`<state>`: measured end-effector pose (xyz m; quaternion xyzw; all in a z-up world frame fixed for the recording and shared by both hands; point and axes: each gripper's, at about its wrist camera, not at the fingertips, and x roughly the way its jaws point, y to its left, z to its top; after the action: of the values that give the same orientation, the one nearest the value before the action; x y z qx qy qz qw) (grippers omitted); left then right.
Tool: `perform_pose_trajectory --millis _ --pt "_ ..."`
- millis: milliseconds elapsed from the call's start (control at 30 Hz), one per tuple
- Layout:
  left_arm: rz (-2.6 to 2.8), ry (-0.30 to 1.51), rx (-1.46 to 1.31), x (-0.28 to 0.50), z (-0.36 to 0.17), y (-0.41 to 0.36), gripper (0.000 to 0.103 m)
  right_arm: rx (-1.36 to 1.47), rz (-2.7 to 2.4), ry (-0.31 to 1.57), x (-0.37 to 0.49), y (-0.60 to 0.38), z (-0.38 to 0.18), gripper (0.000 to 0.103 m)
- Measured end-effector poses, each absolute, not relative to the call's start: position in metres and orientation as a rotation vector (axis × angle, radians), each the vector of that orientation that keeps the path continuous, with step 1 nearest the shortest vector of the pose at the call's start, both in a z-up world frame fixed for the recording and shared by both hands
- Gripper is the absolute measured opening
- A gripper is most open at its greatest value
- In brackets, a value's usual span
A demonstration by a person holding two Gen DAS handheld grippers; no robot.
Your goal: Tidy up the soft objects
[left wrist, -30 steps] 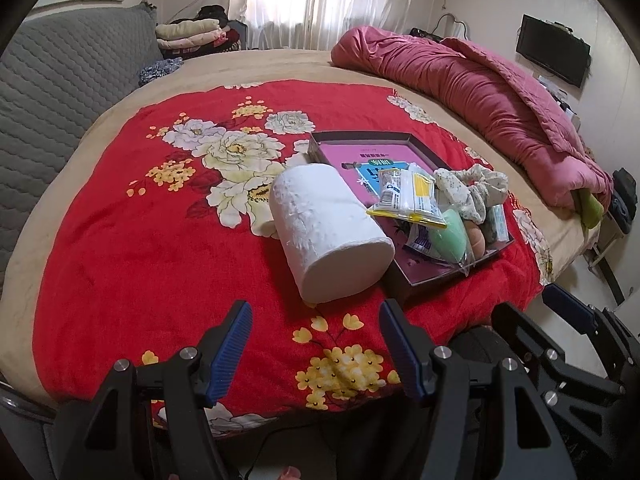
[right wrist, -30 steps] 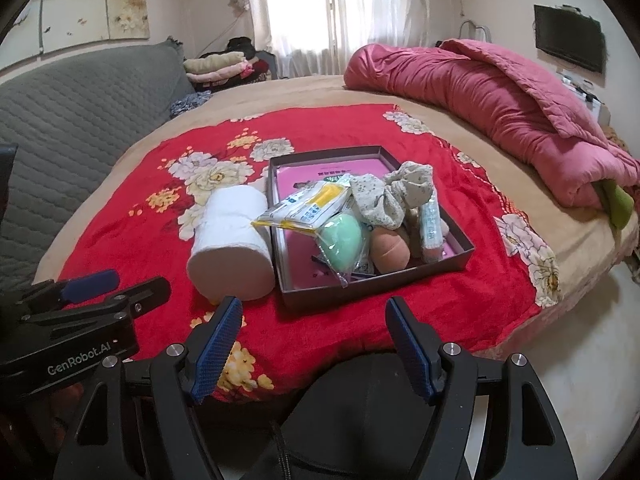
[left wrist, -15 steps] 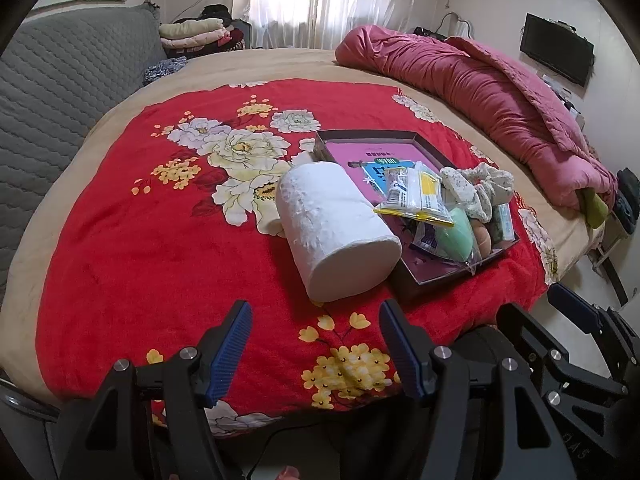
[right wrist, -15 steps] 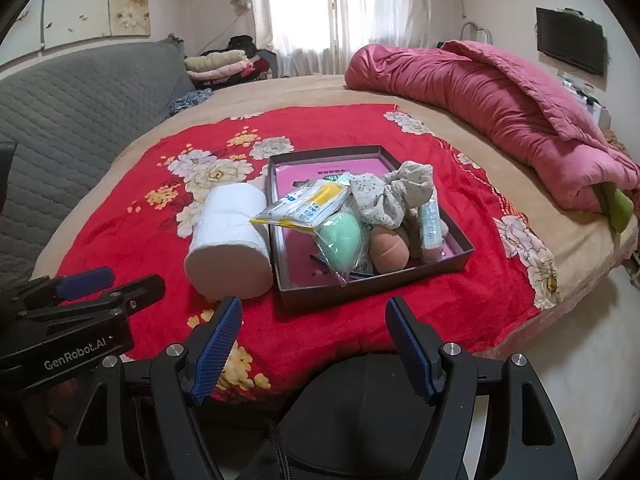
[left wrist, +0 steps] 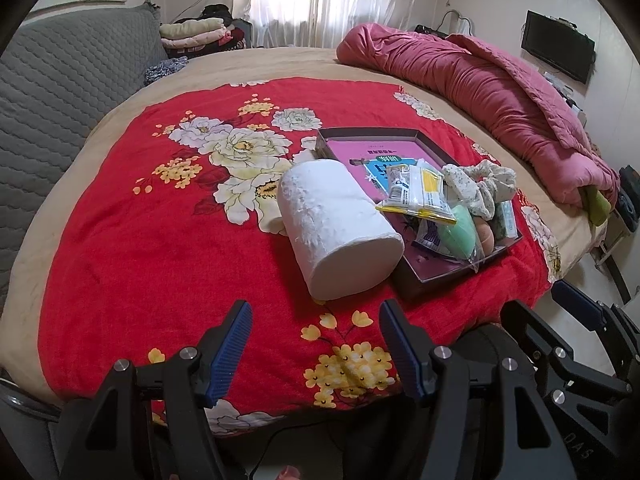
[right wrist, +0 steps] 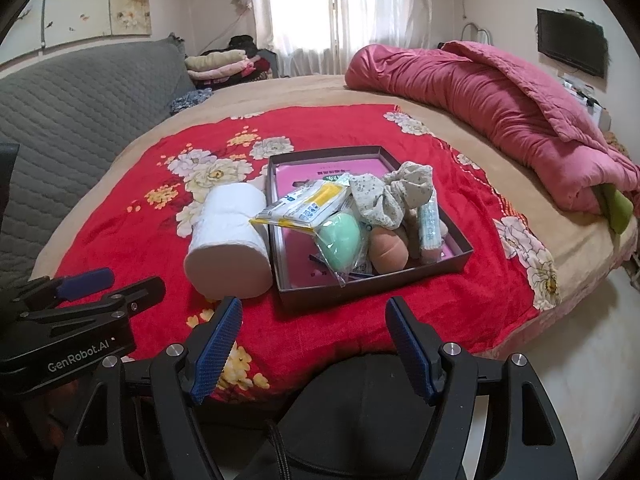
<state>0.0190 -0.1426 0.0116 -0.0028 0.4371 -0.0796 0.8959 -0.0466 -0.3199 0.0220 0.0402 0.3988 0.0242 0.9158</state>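
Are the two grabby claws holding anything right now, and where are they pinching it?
Nothing is held. The left gripper and the right gripper are both open and empty, above the red blanket, short of the paper roll and the box.

Paper roll [left wrist: 340, 232] on blanket [left wrist: 160, 240], just left of tray [right wrist: 400, 280].

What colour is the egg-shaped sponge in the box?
Mint green sponge, clearest in the right wrist view.

Bed [left wrist: 132, 216] with red floral blanket [left wrist: 168, 248], white paper roll [left wrist: 340, 232], dark tray [right wrist: 372, 284], pink quilt [left wrist: 492, 92]
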Motion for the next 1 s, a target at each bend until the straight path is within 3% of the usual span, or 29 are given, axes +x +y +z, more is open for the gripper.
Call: perform_pose_trajectory --millis 1000 --pt "-0.180 0.917 0.000 0.0183 0.0099 -0.1477 0.065 0.075 0.050 0.821 -0.0472 -0.3178 0.0214 0.075"
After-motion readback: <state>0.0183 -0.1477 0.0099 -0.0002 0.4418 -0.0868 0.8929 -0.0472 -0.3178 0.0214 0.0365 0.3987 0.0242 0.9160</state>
